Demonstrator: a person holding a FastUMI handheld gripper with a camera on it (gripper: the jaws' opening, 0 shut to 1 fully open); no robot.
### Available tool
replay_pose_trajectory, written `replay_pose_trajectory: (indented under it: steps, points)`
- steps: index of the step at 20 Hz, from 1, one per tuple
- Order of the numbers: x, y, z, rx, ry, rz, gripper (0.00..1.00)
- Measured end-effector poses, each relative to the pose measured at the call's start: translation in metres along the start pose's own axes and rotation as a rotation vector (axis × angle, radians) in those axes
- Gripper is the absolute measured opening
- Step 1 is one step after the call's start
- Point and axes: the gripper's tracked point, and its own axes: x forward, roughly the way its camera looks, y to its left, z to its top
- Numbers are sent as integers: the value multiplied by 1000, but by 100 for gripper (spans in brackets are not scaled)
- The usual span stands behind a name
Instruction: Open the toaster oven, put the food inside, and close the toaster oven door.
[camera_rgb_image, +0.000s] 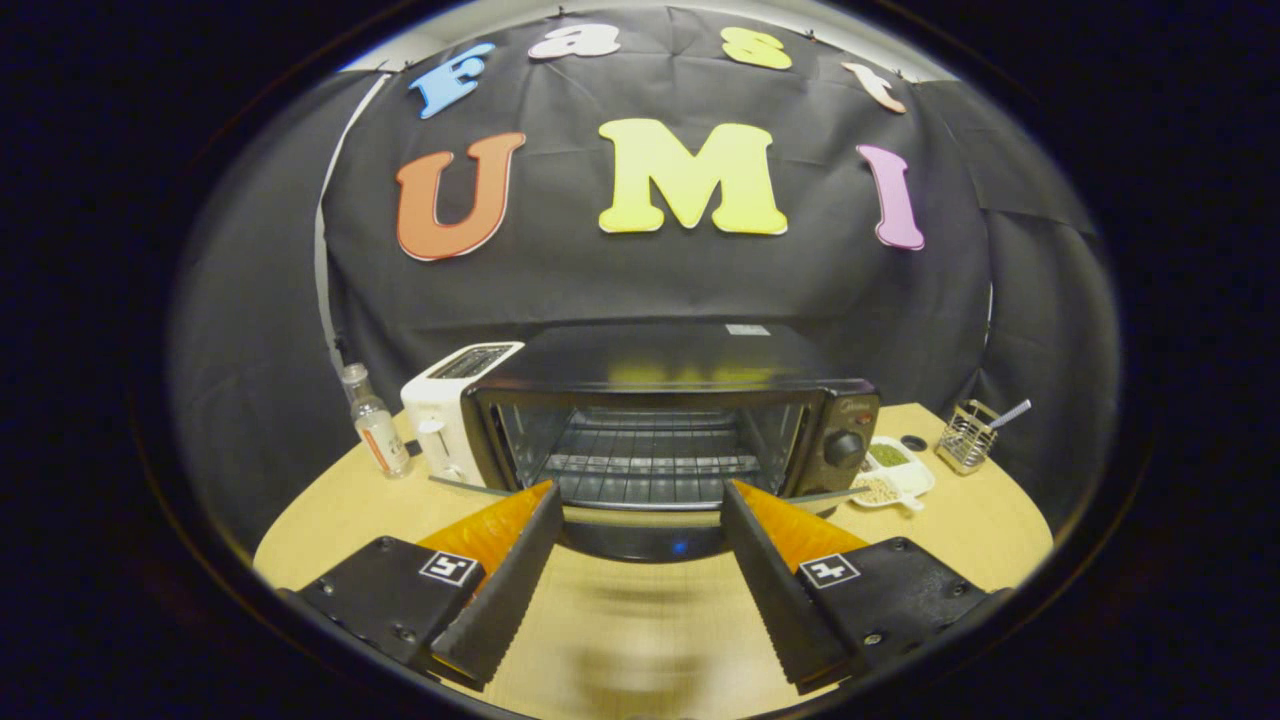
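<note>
A black toaster oven (690, 360) stands on the wooden table just beyond my fingers. Its glass door (640, 532) hangs folded down toward me, and the wire rack (645, 460) inside looks bare. My gripper (638, 492) is open wide, with both fingertips at the lowered door's front edge, one on each side of the opening. Nothing sits between the fingers. No food item is clear to me in front of the oven.
A white slot toaster (445, 405) and a small clear bottle (375, 425) stand left of the oven. To its right are a white divided dish (900, 475) with grains and a wire holder (965, 438). Bare tabletop (620, 640) lies below my fingers.
</note>
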Motion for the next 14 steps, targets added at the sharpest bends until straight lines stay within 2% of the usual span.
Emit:
replay_pose_trajectory:
  steps: [9,14]
  points:
    - [-21,-1,-53,-27,-45,32,100]
    - [-23,-3,-71,2,-83,46,100]
